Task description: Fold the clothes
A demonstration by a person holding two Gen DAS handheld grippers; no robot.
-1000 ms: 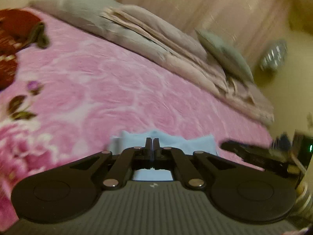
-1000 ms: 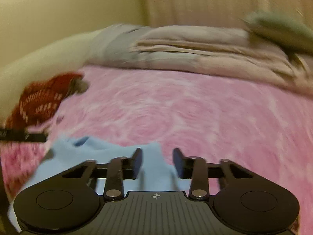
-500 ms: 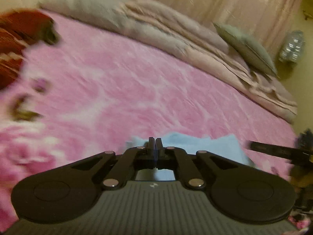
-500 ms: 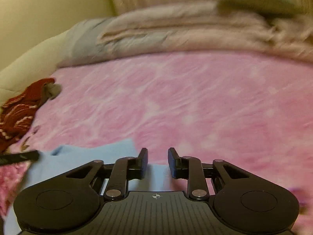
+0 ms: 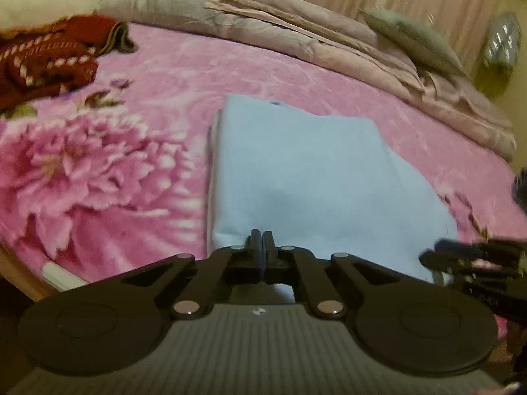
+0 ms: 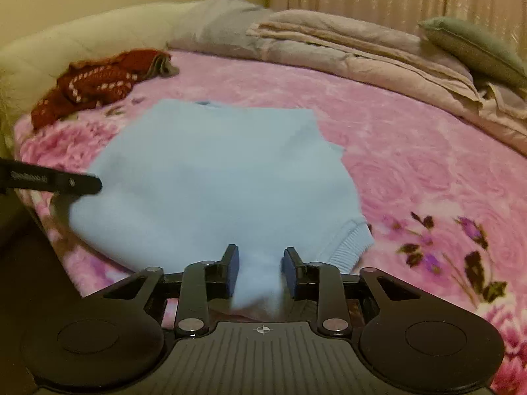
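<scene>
A light blue sweater (image 5: 313, 171) (image 6: 214, 171) lies spread flat on the pink flowered blanket (image 5: 98, 171) (image 6: 428, 164). My left gripper (image 5: 262, 240) is shut on the sweater's near edge, at its left corner. My right gripper (image 6: 260, 263) holds a bunched fold of the same near edge between its blue pads (image 6: 232, 263), close to the ribbed hem (image 6: 349, 250). Each gripper shows at the side of the other's view: the right gripper (image 5: 438, 256), the left gripper (image 6: 82, 182).
A crumpled red knit garment (image 5: 49, 62) (image 6: 95, 82) lies at the far left of the bed. A folded beige quilt (image 5: 329, 42) (image 6: 346, 49) and a grey-green pillow (image 5: 408, 39) (image 6: 474, 49) line the far side. The bed's wooden edge (image 5: 16, 273) is near left.
Both grippers have drawn back toward the bed's near edge and sunk a little. The blue sweater, before only a strip above the fingers, now lies stretched out flat ahead.
</scene>
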